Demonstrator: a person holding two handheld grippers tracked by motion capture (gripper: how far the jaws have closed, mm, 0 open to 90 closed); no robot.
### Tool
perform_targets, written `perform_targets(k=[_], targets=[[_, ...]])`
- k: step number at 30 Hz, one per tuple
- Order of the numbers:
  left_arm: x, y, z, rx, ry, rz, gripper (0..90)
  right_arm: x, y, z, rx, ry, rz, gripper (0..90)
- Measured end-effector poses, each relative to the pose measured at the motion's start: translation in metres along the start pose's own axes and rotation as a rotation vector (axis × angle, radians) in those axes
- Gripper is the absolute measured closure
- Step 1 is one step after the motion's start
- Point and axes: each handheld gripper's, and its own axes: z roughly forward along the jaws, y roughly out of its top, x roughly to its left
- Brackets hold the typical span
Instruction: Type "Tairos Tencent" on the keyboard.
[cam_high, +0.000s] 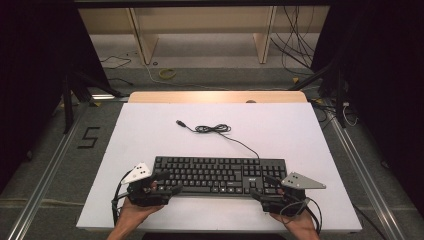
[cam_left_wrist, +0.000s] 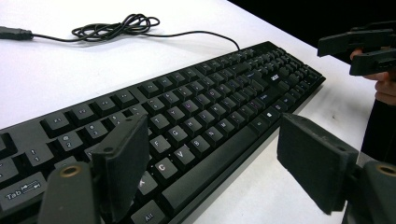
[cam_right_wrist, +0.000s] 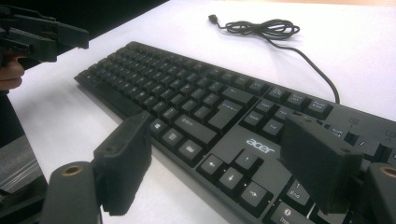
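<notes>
The tabletop (cam_high: 150, 125) carries a black keyboard (cam_high: 220, 175) lying along its near edge, roughly centred, with its cable (cam_high: 215, 129) coiled loosely toward the middle and the plug pointing to the far left corner. The left gripper (cam_high: 161, 184) sits at the keyboard's left end and the right gripper (cam_high: 264, 187) at its right end, both with jaws spread wide and nothing between them. To lift it well, I'd say each should close squarely over the front edge of the casing, not the keys, then rise together and level so the cable trails freely.
</notes>
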Motion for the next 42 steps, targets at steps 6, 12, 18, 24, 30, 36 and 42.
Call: perform_targets(k=[6, 12, 18, 24, 30, 36, 42], targets=[[0.000, 0.000, 0.000, 0.000, 0.001, 0.001, 24.8, 0.000, 0.000, 0.000, -0.002, 0.000, 0.000, 25.8], [0.001, 0.000, 0.000, -0.003, 0.006, -0.002, 24.9, 0.002, 0.002, 0.003, 0.003, 0.007, -0.004, 25.9], [0.004, 0.001, -0.002, -0.011, 0.027, -0.015, 25.0, 0.008, 0.007, 0.016, 0.016, 0.024, -0.022, 26.1], [0.010, 0.000, -0.005, -0.015, 0.063, -0.039, 25.3, 0.015, 0.016, 0.033, 0.042, 0.046, -0.045, 26.4], [0.015, 0.000, -0.008, -0.019, 0.091, -0.053, 26.0, 0.019, 0.025, 0.047, 0.044, 0.063, -0.052, 27.3], [0.018, -0.001, -0.009, 0.001, 0.135, -0.065, 28.2, 0.025, 0.033, 0.059, 0.056, 0.085, -0.064, 29.2], [0.018, -0.002, -0.010, 0.023, 0.168, -0.055, 31.6, 0.032, 0.039, 0.075, 0.079, 0.102, -0.077, 30.7]])
